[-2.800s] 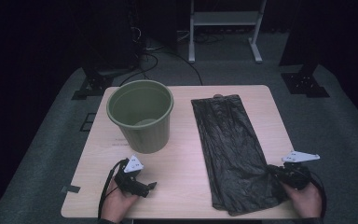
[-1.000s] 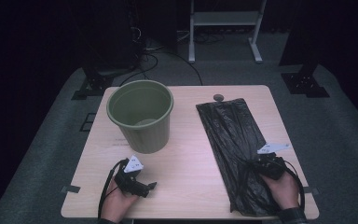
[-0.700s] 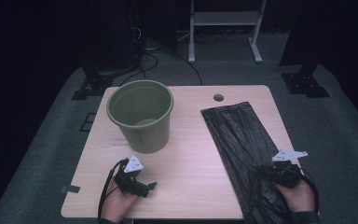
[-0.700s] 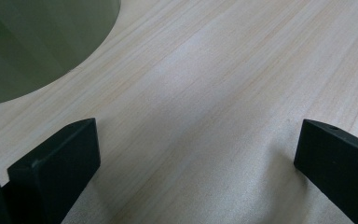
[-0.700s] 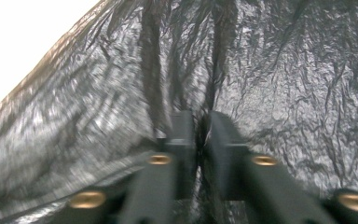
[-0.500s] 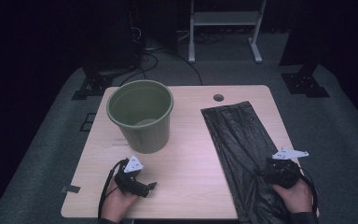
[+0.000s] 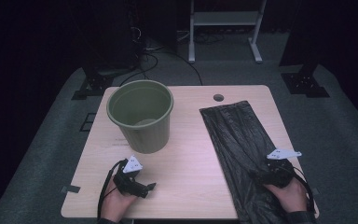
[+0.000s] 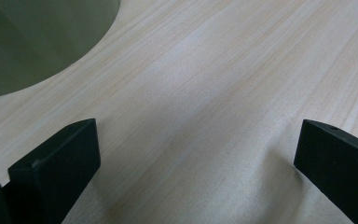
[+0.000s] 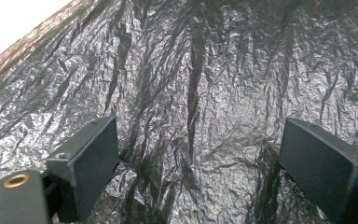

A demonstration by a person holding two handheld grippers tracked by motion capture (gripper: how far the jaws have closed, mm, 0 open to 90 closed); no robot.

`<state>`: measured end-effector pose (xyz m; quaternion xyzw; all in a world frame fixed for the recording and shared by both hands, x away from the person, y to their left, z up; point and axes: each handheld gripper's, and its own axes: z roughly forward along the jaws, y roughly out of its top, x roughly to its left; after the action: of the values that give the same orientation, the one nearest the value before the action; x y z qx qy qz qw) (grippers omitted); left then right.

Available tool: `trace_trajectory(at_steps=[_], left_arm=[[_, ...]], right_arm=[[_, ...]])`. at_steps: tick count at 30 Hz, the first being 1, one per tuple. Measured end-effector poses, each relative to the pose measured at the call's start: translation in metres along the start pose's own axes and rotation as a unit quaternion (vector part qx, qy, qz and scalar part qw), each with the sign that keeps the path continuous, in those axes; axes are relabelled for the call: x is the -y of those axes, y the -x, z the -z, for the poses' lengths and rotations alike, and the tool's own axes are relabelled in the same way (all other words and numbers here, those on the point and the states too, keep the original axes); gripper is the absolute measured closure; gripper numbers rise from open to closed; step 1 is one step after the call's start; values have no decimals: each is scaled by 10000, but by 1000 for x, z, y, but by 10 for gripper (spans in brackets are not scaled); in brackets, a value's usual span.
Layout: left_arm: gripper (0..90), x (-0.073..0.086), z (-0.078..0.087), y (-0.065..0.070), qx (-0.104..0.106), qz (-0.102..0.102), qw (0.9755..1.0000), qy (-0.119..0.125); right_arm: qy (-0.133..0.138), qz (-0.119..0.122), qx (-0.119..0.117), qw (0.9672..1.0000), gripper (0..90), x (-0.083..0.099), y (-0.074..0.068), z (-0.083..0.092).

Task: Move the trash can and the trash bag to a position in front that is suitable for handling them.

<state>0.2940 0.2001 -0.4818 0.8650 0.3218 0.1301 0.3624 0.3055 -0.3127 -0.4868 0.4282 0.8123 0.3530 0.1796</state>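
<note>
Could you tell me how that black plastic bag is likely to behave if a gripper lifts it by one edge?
The black plastic bag looks thin and crinkled all over, so it would probably drape limply rather than hold shape. Its glossy film may slip between pads. It lies flat, apparently empty, so it is likely very light.

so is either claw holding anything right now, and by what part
Nothing is held. The right claw has just been opening; its jaws stand wide over the black bag, not pinching it. The left claw is open over bare table.

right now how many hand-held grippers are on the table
2. The left hand-held gripper rests on bare wood near the front edge, below the green bin. The right hand-held gripper sits on the black bag, jaws open.
</note>
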Motion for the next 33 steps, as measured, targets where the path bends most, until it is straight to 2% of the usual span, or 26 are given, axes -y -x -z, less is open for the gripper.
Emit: trace_trajectory(at_steps=[16, 33], left_arm=[[0, -11, 26, -3, -31, 66, 9999, 140], [0, -42, 63, -13, -19, 161, 9988, 469]], right_arm=[[22, -11, 3, 10000, 112, 0, 0, 0], [23, -9, -1, 10000, 114, 0, 0, 0]])
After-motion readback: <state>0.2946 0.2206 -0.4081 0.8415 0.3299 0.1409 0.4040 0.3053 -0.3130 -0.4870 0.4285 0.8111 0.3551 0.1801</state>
